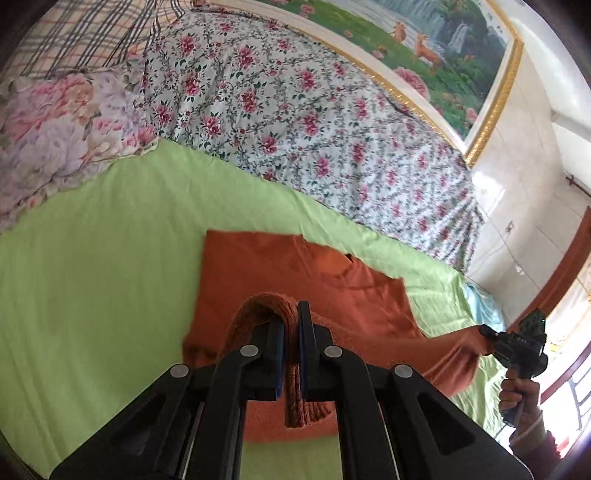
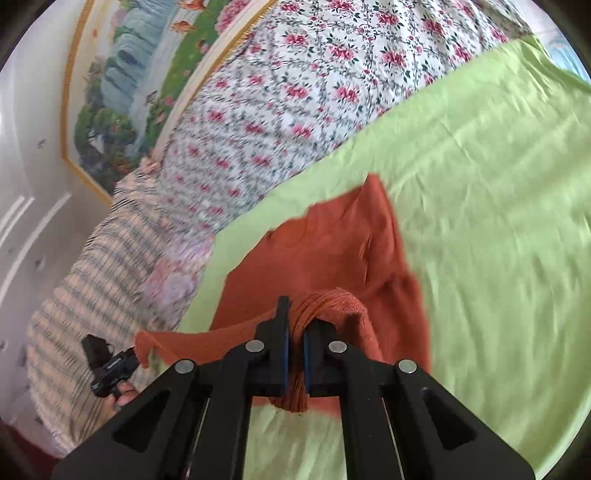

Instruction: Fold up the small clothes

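A rust-orange knitted garment point(image 1: 258, 273) lies on a light green sheet point(image 1: 92, 277). My left gripper point(image 1: 291, 332) is shut on its ribbed hem, lifted off the sheet. My right gripper point(image 2: 295, 332) is shut on the hem's other corner; the garment point(image 2: 332, 251) stretches away from it over the green sheet point(image 2: 498, 221). In the left wrist view the right gripper point(image 1: 487, 332) shows at far right, pulling the hem taut. In the right wrist view the left gripper point(image 2: 135, 354) shows at lower left, holding the cloth edge.
A floral bedspread point(image 1: 295, 110) covers the bed beyond the sheet. A pink floral pillow point(image 1: 55, 129) and a plaid quilt point(image 1: 74, 33) lie at the left. A gold-framed landscape painting point(image 1: 443, 48) hangs on the white wall.
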Tool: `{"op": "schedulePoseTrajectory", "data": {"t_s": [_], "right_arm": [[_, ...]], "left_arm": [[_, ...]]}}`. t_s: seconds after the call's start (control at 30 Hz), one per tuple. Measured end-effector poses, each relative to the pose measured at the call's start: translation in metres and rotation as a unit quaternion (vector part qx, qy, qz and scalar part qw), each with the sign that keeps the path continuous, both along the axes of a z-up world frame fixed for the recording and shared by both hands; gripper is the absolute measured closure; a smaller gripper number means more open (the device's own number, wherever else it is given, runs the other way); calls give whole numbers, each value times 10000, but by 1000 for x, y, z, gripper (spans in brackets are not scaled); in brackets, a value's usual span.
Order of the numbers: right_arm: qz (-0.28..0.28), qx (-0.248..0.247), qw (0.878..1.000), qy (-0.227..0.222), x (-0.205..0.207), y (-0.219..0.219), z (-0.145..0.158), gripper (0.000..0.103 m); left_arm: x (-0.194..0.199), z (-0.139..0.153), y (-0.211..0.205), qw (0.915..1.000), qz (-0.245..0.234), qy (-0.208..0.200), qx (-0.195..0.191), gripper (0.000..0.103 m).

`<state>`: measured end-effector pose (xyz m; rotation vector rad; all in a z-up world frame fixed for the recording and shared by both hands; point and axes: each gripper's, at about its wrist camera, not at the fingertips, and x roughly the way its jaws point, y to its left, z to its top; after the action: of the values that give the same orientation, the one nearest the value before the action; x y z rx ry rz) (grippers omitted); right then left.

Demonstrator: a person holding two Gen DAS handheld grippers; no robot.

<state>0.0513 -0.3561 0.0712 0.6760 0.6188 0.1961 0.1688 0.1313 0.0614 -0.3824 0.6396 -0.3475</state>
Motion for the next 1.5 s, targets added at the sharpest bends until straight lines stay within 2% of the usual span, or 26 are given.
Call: {"op": "schedulePoseTrajectory", "data": {"t_s": [0.07,0.3,0.57,0.7,0.77,0.8,0.87,0.93,0.97,1.0,1.03,1.07,1.1,1.13,1.2,1.23,1.27,1.33,1.4,1.5], "right_arm": [[-71,-101,9999,62,33,-7,1,96],[-198,-275,9982,485,132,-25,-22,96],[-341,-739,9910,1067,184,-26,-61,96],[-428,-860,9856,1389,197,-25,-77,95],[-468,-757,9856,1436,192,-29,-79,89],[-524,-791,9855,1403,187,-29,-76,85],[-725,-1293,9813,1226,168,-22,-59,72],[-797,-1739,9771,930,149,-6,-43,65],[-712,-1800,9778,805,143,3,-38,65],[-465,-1840,9795,670,138,16,-36,65],[89,-1876,9804,601,137,37,-38,65],[1035,-1890,9738,733,144,71,-53,65],[1035,-1890,9738,733,144,71,-53,65],[1353,-1887,9694,797,146,83,-60,65],[1915,-2051,9546,1001,154,106,-76,65],[2046,-2296,9446,1145,160,114,-86,65],[2033,-2445,9402,1218,165,114,-91,66],[1880,-2453,9422,1292,177,104,-95,69],[1489,-2469,9481,1340,194,84,-93,70],[816,-2605,9529,1323,212,61,-84,69]], "left_arm": [[38,-7,-2,9999,68,115,24,99],[124,-47,-2,9977,274,596,152,99],[178,-94,-10,9913,443,1147,458,98],[177,-106,-12,9877,434,1414,517,96],[162,-102,-15,9880,347,1436,454,75],[152,-99,-18,9886,288,1411,443,71],[125,-92,-33,9907,80,1273,469,65],[106,-91,-56,9907,-301,1239,471,65],[96,-94,-77,9884,-648,1276,510,65],[92,-97,-88,9862,-831,1314,577,64],[89,-103,-105,9821,-1055,1381,730,64],[89,-108,-117,9790,-1165,1424,876,64],[90,-113,-126,9768,-1210,1438,1027,64],[93,-116,-131,9754,-1215,1414,1175,65],[106,-117,-129,9751,-1239,1432,1154,66],[115,-116,-126,9747,-1207,1487,1152,73],[130,-116,-121,9735,-1123,1565,1235,82],[151,-113,-113,9729,-942,1593,1383,86],[177,-107,-104,9746,-741,1570,1418,86],[213,-93,-86,9773,-77,1402,1585,83]]}}
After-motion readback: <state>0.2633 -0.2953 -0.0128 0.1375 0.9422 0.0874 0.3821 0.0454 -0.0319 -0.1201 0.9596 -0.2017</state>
